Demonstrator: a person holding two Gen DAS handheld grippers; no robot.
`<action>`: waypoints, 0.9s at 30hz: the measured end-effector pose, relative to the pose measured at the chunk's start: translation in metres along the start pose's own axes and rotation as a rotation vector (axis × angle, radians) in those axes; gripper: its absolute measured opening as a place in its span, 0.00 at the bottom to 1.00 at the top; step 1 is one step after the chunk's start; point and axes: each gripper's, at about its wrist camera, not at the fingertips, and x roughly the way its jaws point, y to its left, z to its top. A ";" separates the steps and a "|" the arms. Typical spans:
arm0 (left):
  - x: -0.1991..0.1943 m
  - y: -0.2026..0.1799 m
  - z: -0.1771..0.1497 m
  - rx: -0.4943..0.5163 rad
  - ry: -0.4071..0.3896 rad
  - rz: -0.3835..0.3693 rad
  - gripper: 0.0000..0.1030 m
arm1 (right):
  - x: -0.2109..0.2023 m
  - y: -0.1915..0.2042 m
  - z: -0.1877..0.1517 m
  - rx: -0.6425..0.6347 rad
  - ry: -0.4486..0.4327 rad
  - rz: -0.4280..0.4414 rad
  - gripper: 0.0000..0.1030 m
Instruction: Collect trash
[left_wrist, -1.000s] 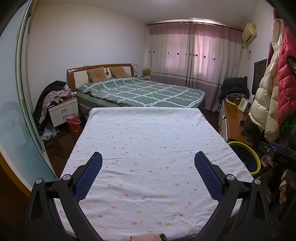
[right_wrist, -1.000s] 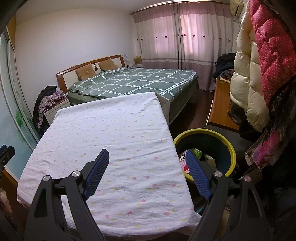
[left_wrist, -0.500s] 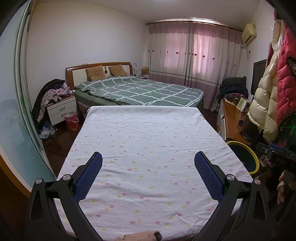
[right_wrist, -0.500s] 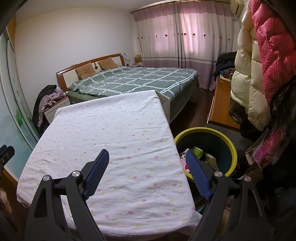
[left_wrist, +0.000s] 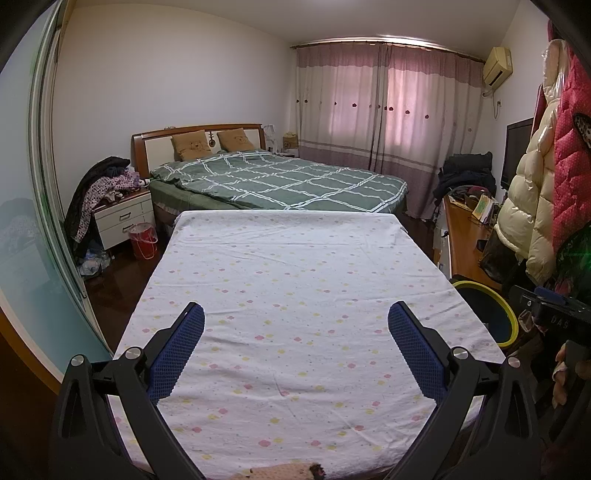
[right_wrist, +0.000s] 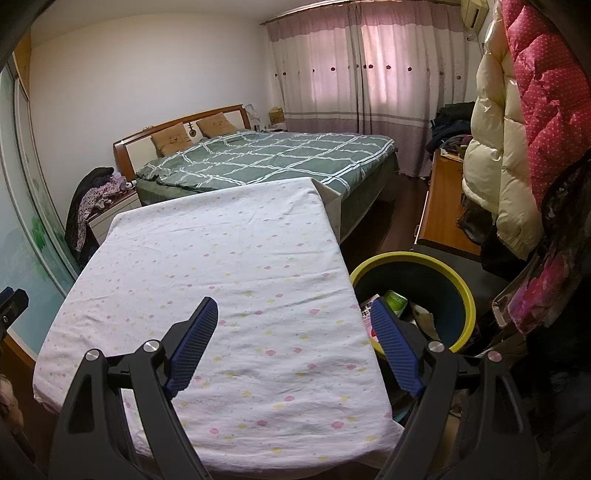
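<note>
Nothing has changed over the last second: left tongs and right tongs remain released and empty above the sheeted bench. Collected trash lies in the yellow-rimmed bin off its right edge; collection appears finished.

Dotted sheet on the table before me.
It lies smooth; the green bed stands just beyond its far edge.
</note>
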 end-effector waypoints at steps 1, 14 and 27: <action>0.000 0.000 0.000 0.000 0.000 0.000 0.95 | 0.001 0.000 0.000 0.000 0.001 0.001 0.78; 0.006 -0.001 -0.003 -0.006 0.012 0.001 0.95 | 0.007 0.002 0.000 -0.005 0.020 0.004 0.78; 0.121 0.030 0.008 -0.023 0.164 0.051 0.95 | 0.096 0.026 0.029 -0.032 0.096 0.044 0.91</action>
